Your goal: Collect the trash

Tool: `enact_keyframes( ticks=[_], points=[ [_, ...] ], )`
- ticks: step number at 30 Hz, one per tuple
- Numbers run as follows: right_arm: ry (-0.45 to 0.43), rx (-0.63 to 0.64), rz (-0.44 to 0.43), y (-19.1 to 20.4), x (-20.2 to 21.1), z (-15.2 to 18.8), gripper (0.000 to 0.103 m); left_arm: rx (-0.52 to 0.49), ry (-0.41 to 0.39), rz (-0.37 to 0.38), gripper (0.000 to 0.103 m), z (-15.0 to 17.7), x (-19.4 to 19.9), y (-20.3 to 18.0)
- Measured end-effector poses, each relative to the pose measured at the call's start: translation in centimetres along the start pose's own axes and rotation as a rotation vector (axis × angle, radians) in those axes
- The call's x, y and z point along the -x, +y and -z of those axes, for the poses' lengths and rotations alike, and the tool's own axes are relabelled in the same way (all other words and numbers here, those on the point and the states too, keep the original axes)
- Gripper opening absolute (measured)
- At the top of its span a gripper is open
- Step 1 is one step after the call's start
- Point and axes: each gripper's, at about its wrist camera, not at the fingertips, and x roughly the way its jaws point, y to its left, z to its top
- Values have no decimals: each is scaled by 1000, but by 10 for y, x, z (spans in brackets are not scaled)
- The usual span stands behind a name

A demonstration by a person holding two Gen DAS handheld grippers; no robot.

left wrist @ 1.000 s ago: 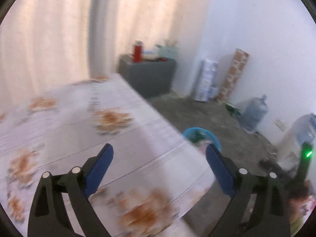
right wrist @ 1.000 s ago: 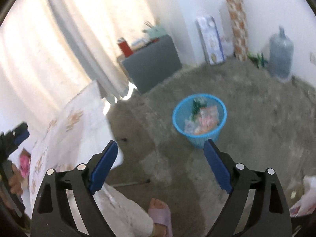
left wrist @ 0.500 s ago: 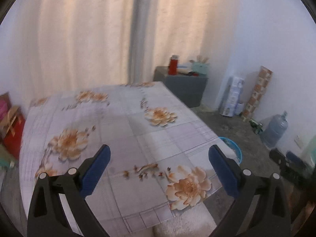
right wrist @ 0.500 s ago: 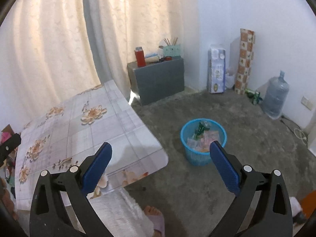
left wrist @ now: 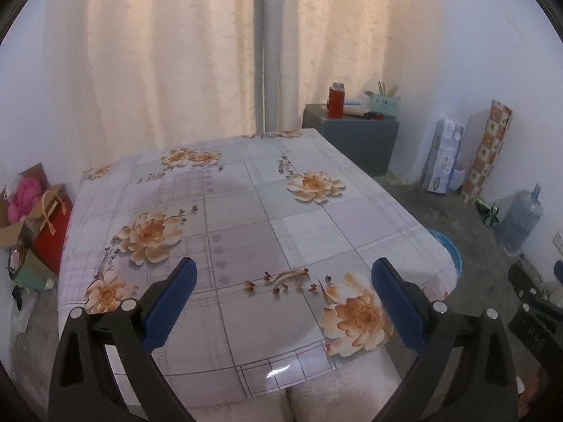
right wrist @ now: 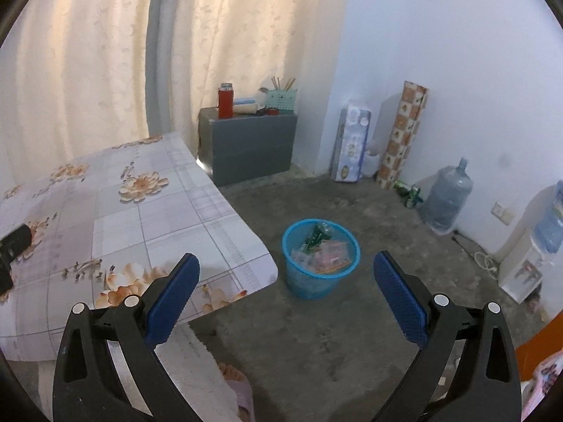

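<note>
A blue mesh bin (right wrist: 319, 260) stands on the concrete floor right of the table, with green and pink wrappers inside. Its rim (left wrist: 447, 246) peeks out behind the table corner in the left wrist view. My right gripper (right wrist: 286, 292) hangs open and empty above the floor, short of the bin. My left gripper (left wrist: 284, 295) is open and empty over the near part of the floral tablecloth (left wrist: 246, 211). No loose trash shows on the table. Part of the other gripper (left wrist: 535, 302) shows at the right edge of the left wrist view.
A grey cabinet (right wrist: 246, 147) with a red flask (right wrist: 225, 100) stands by the curtain. Paper packs (right wrist: 352, 144), a patterned roll (right wrist: 404, 137) and a water jug (right wrist: 447, 204) line the right wall. Bags and boxes (left wrist: 31, 218) sit left of the table. A person's slippered foot (right wrist: 239, 383) is below.
Both views swung and steadied: the left gripper's view turned from the table's right corner to face the whole table. The right gripper pulled back and levelled, the bin now farther ahead. Both stayed open.
</note>
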Motion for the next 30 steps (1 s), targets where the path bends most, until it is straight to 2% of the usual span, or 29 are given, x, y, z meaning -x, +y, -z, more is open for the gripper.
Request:
enact_keyframes(
  ticks=[3, 7, 13, 30],
  points=[
    [18, -17, 17, -3, 1, 2, 95, -1, 48, 40, 98, 2, -6, -5],
    [52, -40, 44, -6, -3, 5, 95, 9, 81, 52, 98, 9, -8, -10],
    [79, -56, 71, -13, -5, 9, 95, -29, 94, 52, 98, 17, -7, -25],
    [82, -101, 102, -29, -2, 11, 95, -73, 115, 84, 98, 21, -3, -49]
  ],
)
